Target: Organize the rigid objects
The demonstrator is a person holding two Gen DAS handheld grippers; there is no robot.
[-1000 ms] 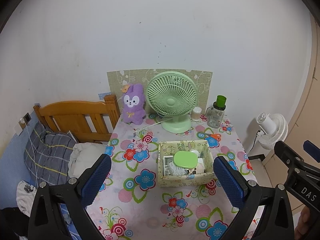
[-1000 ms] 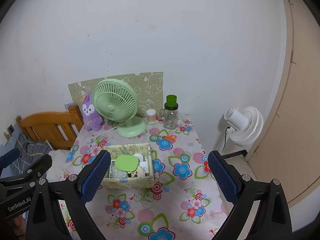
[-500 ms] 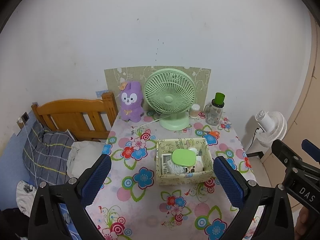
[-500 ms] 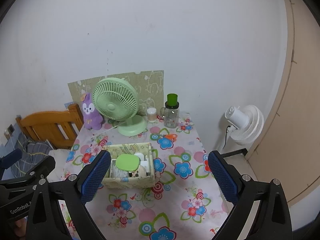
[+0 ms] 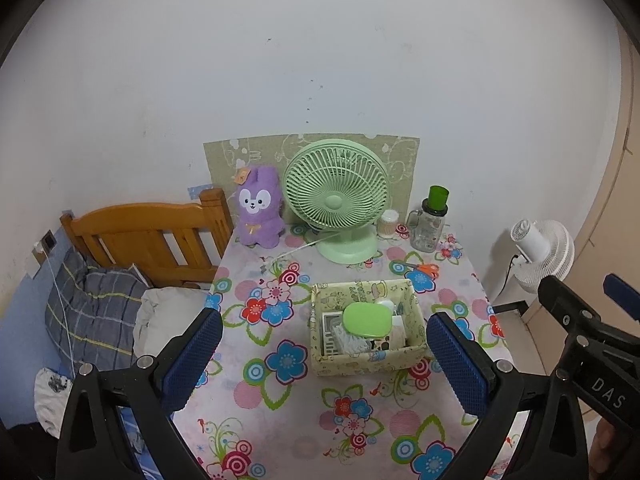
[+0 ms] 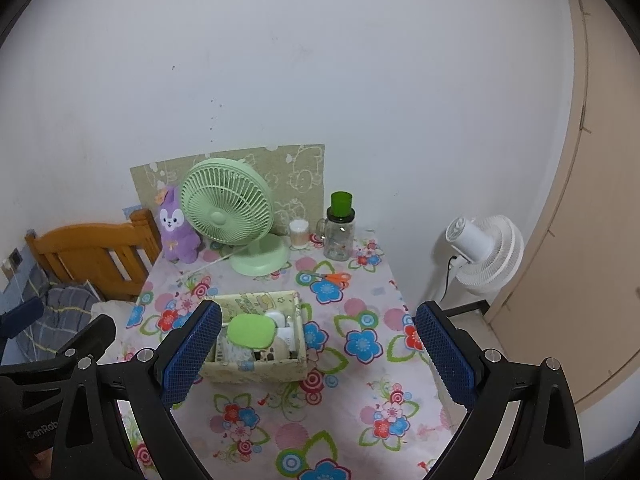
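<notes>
A pale green patterned box (image 5: 366, 360) (image 6: 256, 370) stands mid-table, holding a green lidded case (image 5: 367, 318) (image 6: 251, 331) and several small items. Orange-handled scissors (image 5: 424, 268) (image 6: 335, 277) lie behind it on the right. My left gripper (image 5: 325, 358) is open and empty, held above the table's near side. My right gripper (image 6: 318, 354) is open and empty, held high over the near right side. Neither touches anything.
A green desk fan (image 5: 338, 200), a purple plush rabbit (image 5: 258, 212), a cotton-swab jar (image 5: 388, 224) and a green-capped glass bottle (image 5: 430, 220) line the table's back edge. A wooden bed frame (image 5: 148, 236) stands left, a white floor fan (image 5: 540, 252) right.
Both grippers have drawn back and up a little, so the table looks slightly farther away. Both stay open. Nothing on the table has moved.
</notes>
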